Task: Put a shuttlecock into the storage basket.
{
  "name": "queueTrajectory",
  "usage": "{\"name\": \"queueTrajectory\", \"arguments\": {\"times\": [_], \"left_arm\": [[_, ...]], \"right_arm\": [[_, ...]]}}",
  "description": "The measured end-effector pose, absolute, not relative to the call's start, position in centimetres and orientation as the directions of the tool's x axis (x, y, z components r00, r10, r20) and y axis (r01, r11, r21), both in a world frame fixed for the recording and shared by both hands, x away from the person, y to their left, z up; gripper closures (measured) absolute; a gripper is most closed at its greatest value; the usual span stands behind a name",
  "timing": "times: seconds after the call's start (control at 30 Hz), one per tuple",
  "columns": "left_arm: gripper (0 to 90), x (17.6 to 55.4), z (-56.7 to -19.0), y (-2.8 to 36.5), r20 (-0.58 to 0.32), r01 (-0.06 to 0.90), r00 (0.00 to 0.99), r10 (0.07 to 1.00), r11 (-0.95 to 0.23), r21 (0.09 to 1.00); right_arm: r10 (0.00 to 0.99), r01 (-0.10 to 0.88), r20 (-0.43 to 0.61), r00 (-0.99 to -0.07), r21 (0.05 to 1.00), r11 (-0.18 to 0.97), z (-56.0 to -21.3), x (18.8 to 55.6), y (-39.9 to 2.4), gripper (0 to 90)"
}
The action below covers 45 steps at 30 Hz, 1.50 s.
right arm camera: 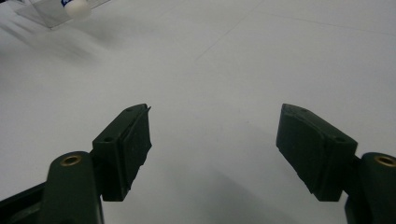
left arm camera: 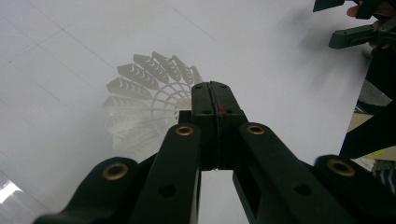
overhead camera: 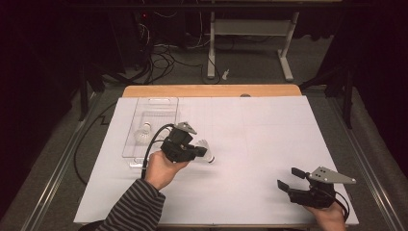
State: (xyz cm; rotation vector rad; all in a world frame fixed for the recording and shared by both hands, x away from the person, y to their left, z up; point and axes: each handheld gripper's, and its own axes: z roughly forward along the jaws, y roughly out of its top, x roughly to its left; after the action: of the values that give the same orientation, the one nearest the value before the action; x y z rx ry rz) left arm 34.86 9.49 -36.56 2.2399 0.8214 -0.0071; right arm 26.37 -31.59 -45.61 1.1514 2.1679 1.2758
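Now the left gripper is clamped on the edge of a shuttlecock near the table's left edge, beside the clear tray, probably bound there; the right gripper waits released by the near right corner.

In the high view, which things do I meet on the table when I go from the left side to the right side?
Clear tray with a shuttlecock inside it → left gripper, shut on the skirt of a second shuttlecock → bare white table sheet → right gripper, jaws open.
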Motion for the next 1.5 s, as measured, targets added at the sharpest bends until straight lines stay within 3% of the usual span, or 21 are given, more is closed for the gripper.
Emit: {"name": "queueTrajectory", "arguments": {"times": [1.5], "left_arm": [[89.9, 33.2, -34.5, 14.5, -0.235, 0.575, 0.742, 0.628, -0.417, 0.704]], "right_arm": [[0.8, 0.461, 0.083, -0.595, 0.85, 0.255, -45.6, 26.3, -31.5, 26.8]]}}
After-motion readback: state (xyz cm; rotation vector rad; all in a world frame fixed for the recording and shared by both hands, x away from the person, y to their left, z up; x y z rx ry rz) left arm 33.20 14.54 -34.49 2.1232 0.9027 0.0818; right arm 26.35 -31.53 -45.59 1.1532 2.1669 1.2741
